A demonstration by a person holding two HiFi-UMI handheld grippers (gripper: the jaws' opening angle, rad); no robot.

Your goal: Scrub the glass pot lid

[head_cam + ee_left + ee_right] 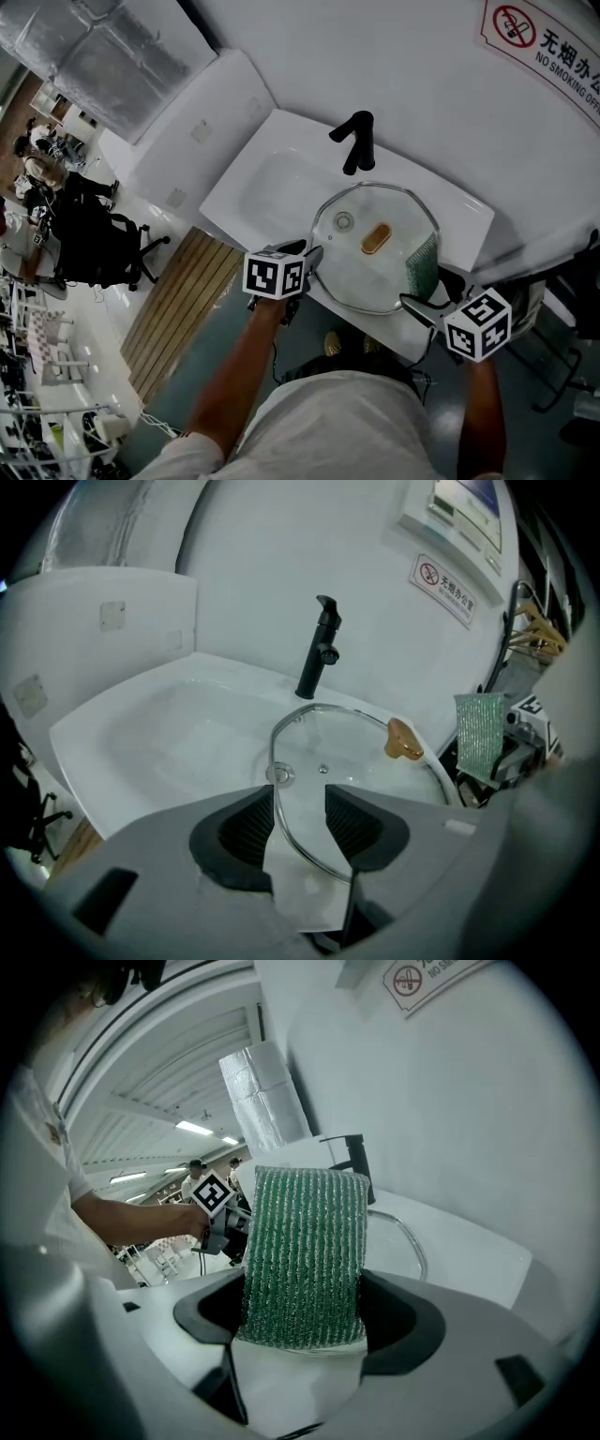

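The lid [375, 272] lies over the right part of the sink [267, 183], just in front of the faucet [354, 141], its amber knob [376, 238] up; the left gripper [300, 803] is clenched on the lid's left rim, which runs slantwise between its jaws; the right gripper [302, 1321] grasps a green pad [305, 1251], upright between its jaws and standing well above them; the pad is at the lid's right edge, and I cannot tell whether they touch.
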